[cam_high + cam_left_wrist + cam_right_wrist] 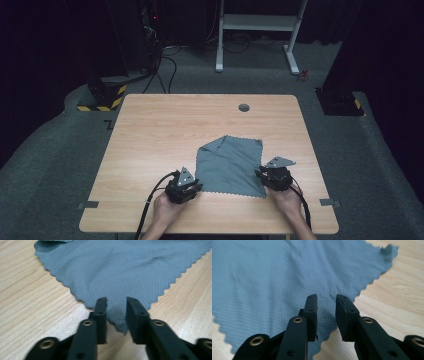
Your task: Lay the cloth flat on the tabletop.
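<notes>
cloth (231, 167) — a grey square with pinked edges — lies flat near the right of the near half of the wooden surface (165, 130), its far-left corner folded over onto itself. the likeliest work in hand is taking the two near corners to fold or lift it.

biggest risk, as i judge it: a lopsided lift. if one corner comes up and the other does not, the thin cloth would drag askew and the existing fold at the far left could bunch further.

next: a missed pinch. the left gripper (116, 305) straddles the near-left corner, its fingers (101, 307) parted with a gap between them and not pressing the fabric. the right gripper (326, 303) stands the same way over the near-right corner, fingers (311, 305) apart, cloth beneath but not clamped. closing too high would catch nothing — closing too low would scrape the surface and shove the corner away.

smallest: the scalloped edge is narrow at each tip, so a shallow bite could slip out once tension comes on.
</notes>
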Available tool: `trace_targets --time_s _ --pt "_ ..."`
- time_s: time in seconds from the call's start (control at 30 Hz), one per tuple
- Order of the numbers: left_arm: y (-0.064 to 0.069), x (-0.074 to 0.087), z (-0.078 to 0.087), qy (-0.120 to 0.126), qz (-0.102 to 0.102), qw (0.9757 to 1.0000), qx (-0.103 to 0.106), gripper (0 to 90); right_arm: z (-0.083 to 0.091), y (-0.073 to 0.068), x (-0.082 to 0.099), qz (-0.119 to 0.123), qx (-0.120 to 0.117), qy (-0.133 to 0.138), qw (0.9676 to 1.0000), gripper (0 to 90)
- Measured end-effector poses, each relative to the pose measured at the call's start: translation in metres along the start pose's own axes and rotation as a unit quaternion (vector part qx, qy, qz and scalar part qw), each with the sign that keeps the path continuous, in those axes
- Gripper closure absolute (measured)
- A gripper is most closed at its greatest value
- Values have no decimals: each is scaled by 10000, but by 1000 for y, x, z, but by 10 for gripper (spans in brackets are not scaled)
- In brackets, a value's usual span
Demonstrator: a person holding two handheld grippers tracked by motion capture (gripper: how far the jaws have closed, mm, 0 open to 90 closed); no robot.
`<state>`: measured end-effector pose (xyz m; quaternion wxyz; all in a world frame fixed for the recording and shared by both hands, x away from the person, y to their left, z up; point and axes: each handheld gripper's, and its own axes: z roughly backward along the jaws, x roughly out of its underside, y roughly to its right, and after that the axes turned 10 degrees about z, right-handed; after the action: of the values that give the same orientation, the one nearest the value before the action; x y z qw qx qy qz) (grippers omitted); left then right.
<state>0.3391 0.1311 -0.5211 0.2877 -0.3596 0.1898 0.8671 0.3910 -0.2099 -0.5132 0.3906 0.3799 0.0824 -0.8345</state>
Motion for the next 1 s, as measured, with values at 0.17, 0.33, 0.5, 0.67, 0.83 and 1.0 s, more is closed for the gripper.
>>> trace_targets --time_s 0.17,0.33,0.5,0.67,0.83,1.0 --pt "1 -2 3 -214 -120 9997 90 895 -2 -1 2 101 -30 -93 9999 718" --pt "-5 8 16 -270 36 9994 204 894 2 -5 6 207 -75 -51 9997 729" --pt "-5 6 20 -341 34 9992 187 750 4 -11 4 441 -90 -85 9990 718" --pt "-12 -25 7 -61 -85 9999 11 611 -2 4 -6 265 108 325 9991 716" --pt "-17 -59 -31 -79 -69 9999 49 638 -26 21 -25 -95 77 247 9996 738" --pt "-14 -78 -68 -187 22 9998 -50 642 -41 22 -31 -140 108 120 9998 732"
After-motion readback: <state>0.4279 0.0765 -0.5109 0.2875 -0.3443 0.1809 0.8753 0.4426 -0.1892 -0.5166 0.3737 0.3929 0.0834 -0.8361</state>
